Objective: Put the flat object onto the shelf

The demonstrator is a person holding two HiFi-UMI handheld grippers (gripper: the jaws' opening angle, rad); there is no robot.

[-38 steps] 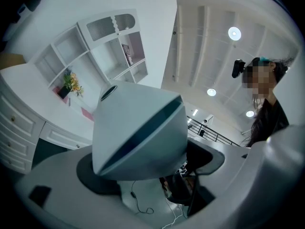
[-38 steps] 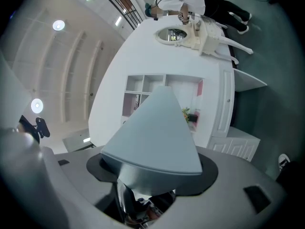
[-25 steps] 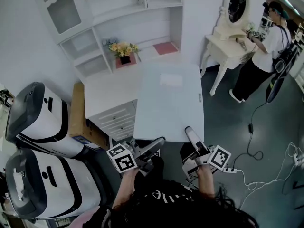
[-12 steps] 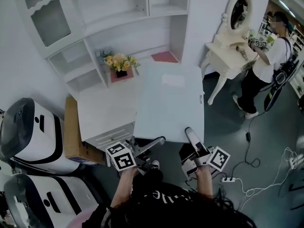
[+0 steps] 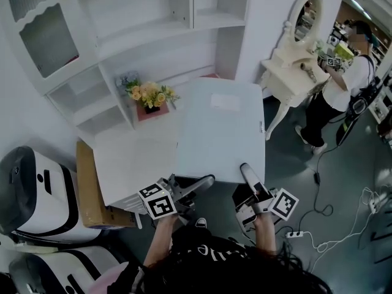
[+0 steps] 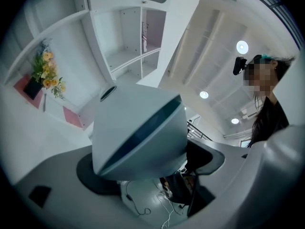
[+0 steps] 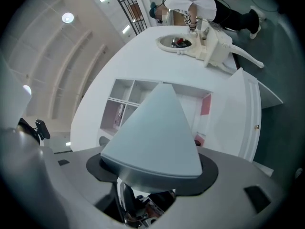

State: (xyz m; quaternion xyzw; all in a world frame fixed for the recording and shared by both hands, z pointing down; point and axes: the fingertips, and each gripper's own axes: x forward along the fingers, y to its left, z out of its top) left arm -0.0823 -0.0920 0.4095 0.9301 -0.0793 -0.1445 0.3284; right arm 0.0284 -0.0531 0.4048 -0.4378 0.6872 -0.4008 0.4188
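Pale board (image 5: 220, 127) as load: grips its near edge with left gripper (image 5: 201, 182) and right gripper (image 5: 245, 170), both clamped. Comes nearer the shelf (image 5: 153, 23) than before; needs lifting next, probably.

Flowers (image 5: 147, 94) stand left of the flat board (image 5: 220, 133), dressing table (image 5: 293, 66) right, shelf (image 5: 184, 23) behind.
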